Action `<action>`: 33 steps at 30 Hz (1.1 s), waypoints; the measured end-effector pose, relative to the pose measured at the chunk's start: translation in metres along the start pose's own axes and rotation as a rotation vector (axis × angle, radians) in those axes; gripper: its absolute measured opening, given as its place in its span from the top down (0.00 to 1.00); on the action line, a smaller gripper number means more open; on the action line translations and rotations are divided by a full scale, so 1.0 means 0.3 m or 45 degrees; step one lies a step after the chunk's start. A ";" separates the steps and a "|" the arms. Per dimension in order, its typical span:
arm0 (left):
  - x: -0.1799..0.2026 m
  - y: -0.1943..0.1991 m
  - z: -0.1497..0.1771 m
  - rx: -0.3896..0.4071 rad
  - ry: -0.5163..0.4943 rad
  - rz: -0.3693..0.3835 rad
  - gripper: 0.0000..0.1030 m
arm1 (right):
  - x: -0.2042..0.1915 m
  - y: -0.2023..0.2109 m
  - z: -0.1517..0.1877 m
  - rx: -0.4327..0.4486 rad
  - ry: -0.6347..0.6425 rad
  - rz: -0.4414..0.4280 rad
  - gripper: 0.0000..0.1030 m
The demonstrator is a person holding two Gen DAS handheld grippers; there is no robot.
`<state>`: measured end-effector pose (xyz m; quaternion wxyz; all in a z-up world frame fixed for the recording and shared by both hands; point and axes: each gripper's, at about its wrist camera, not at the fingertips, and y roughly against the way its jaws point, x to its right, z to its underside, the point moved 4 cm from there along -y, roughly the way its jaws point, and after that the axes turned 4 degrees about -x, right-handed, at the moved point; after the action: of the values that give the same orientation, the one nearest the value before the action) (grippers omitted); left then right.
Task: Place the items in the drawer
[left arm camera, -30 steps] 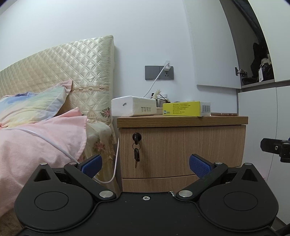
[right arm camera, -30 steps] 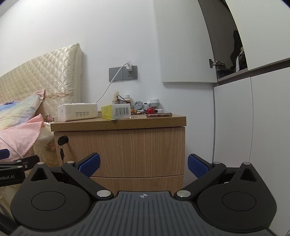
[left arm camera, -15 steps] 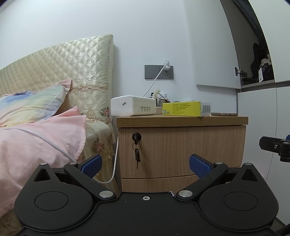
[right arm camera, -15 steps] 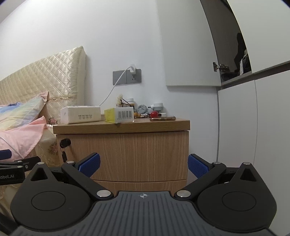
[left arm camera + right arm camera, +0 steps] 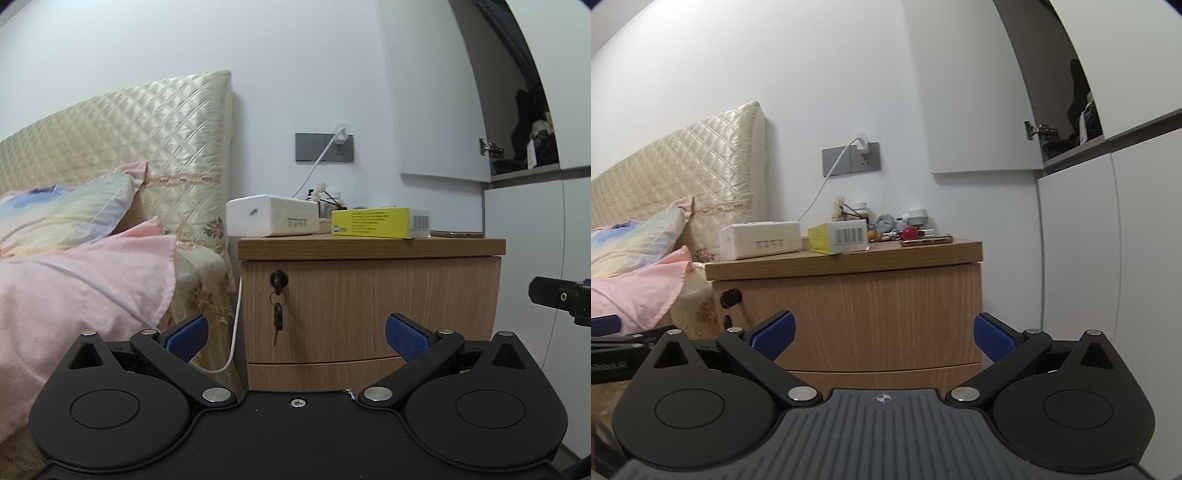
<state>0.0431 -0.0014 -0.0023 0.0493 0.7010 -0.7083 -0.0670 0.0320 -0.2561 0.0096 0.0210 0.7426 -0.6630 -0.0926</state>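
A wooden nightstand [image 5: 369, 306] [image 5: 849, 306] stands beside the bed, its upper drawer shut with a key [image 5: 277, 317] hanging in the lock. On top lie a white tissue pack [image 5: 273, 216] [image 5: 761, 240], a yellow box [image 5: 376, 222] [image 5: 842, 236], a phone [image 5: 926, 241] and small clutter with a red ball [image 5: 909, 232]. My left gripper [image 5: 297, 334] is open and holds nothing, low in front of the drawer. My right gripper [image 5: 882, 332] is open too, facing the drawer front from the right.
A bed with a pink blanket [image 5: 74, 288] and quilted headboard [image 5: 122, 147] fills the left. A white charging cable [image 5: 236, 332] hangs down between bed and nightstand. White wardrobe doors [image 5: 1108, 240] stand at the right, with an open cupboard above.
The right gripper's view has risen and tilted, so more of the nightstand top shows. The left gripper has stayed almost still. Both remain open.
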 end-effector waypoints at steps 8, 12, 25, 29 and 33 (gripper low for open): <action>0.004 0.000 0.006 -0.004 -0.009 -0.009 0.01 | 0.012 0.011 -0.003 0.006 -0.027 -0.005 0.00; 0.005 0.000 0.008 -0.005 -0.015 -0.008 0.01 | 0.010 0.021 -0.001 0.013 -0.029 -0.012 0.00; -0.010 -0.005 0.004 -0.004 -0.012 -0.005 0.01 | 0.006 0.025 0.001 0.015 -0.035 -0.021 0.00; -0.002 -0.003 0.005 -0.003 -0.012 -0.007 0.01 | 0.002 0.022 0.001 0.014 -0.036 -0.022 0.00; 0.000 -0.001 0.007 -0.002 -0.013 -0.007 0.01 | 0.002 0.023 0.003 0.013 -0.038 -0.024 0.00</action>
<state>0.0431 -0.0014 -0.0045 0.0459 0.7027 -0.7064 -0.0713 0.0251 -0.2574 0.0098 0.0064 0.7475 -0.6566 -0.1002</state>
